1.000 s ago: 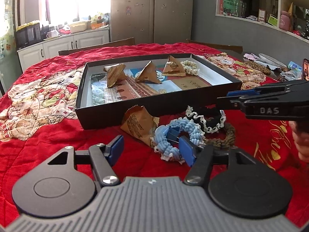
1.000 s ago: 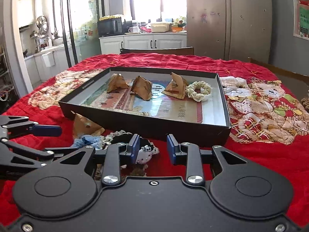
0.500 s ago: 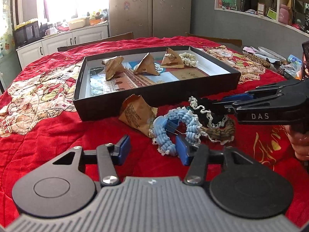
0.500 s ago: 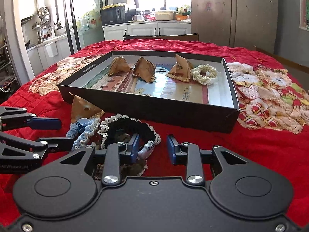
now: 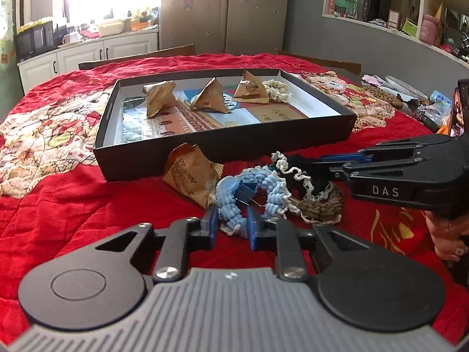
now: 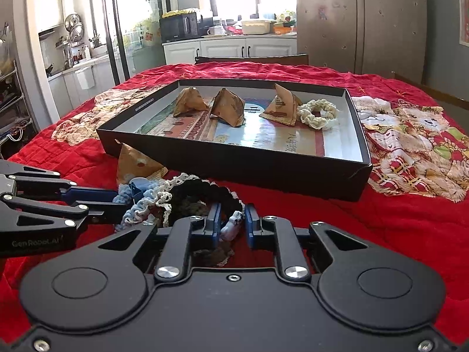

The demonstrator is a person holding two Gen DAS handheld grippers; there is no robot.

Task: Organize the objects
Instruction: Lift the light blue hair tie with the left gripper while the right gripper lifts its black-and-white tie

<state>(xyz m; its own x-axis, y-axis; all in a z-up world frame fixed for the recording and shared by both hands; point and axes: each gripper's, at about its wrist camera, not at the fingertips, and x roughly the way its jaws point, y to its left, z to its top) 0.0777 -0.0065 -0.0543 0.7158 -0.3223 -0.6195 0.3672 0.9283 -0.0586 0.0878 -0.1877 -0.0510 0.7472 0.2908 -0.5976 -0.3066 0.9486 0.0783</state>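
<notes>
A blue scrunchie (image 5: pixel 272 193) lies on the red cloth in a pile with a black, white-trimmed scrunchie (image 5: pixel 299 164) and a brown one (image 5: pixel 325 208). My left gripper (image 5: pixel 232 226) is closing, its blue pads pressing the near loop of the blue scrunchie. My right gripper (image 6: pixel 233 226) is closing too, pinching the black scrunchie (image 6: pixel 199 193) at its small white charm. A brown triangular packet (image 5: pixel 187 176) leans beside the pile. Just behind stands a black tray (image 5: pixel 222 149) holding three such packets and a cream scrunchie (image 5: pixel 277 89).
A hand (image 5: pixel 445 234) holds the right gripper at the right edge. A phone (image 5: pixel 460 108) and loose clutter sit at the table's right side. A wooden chair back (image 5: pixel 137 55) stands beyond the far edge. Red cloth with cat patches flanks the tray.
Both pairs of jaws have narrowed: the left from wide apart onto the blue scrunchie, the right onto the black scrunchie's charm. Neither hand has shifted noticeably.
</notes>
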